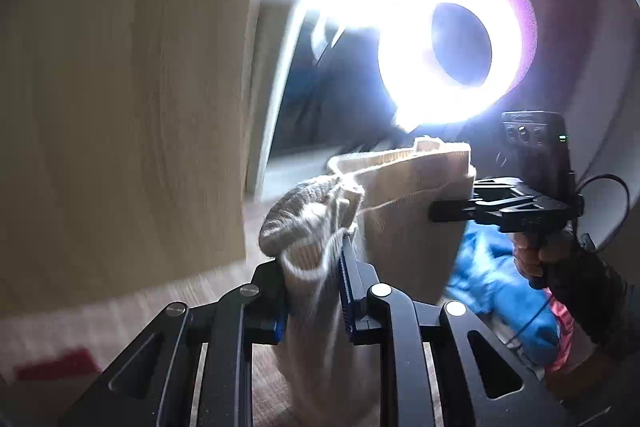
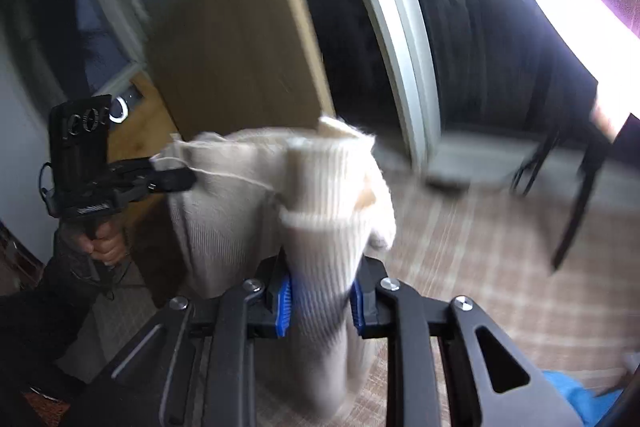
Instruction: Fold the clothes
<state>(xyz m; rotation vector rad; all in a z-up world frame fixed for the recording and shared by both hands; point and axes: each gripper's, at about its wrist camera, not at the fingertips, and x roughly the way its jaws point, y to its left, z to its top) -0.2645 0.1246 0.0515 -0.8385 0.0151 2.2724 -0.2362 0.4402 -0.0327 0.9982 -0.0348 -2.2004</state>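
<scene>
A cream ribbed knit garment (image 1: 408,195) hangs in the air, held up between both grippers. In the left wrist view my left gripper (image 1: 314,291) is shut on a bunched corner of it, and the blue pads (image 1: 347,307) press the fabric. My right gripper (image 1: 442,213), held by a hand (image 1: 528,259), pinches the opposite edge. From the right wrist camera, the right gripper (image 2: 322,291) is shut on a thick fold of the garment (image 2: 224,195). The left gripper (image 2: 180,181) clamps the far corner at left.
A bright ring light (image 1: 452,47) glares above the garment. A wooden panel (image 1: 120,107) fills the left, and a blue cloth (image 1: 500,287) lies below at right. Dark chair legs (image 2: 576,187) stand on a checked floor (image 2: 480,267). Both views are motion-blurred.
</scene>
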